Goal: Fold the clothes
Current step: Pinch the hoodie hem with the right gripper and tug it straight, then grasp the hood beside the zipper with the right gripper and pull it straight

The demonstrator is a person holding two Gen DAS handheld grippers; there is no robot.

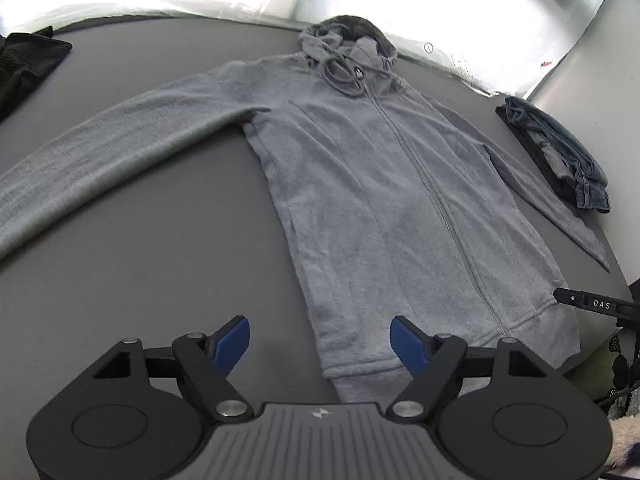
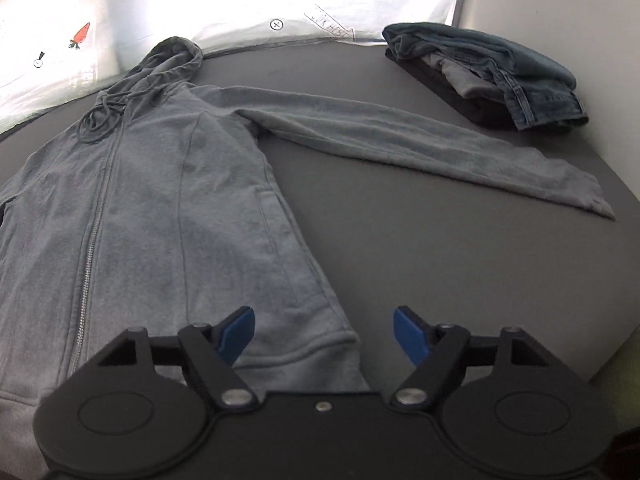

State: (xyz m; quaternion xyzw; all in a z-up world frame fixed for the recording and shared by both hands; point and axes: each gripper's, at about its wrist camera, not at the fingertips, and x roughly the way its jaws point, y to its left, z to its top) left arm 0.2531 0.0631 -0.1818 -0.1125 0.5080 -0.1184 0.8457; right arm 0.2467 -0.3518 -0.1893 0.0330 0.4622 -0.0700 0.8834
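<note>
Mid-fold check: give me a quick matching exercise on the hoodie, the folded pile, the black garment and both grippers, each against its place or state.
1. grey hoodie
2. folded jeans pile
3. black garment
4. left gripper and right gripper

A. far right corner of the table
B. open, holding nothing
C. spread flat, zipped, sleeves out
D. far left edge of the table

Pairs: 1-C, 2-A, 3-D, 4-B
</note>
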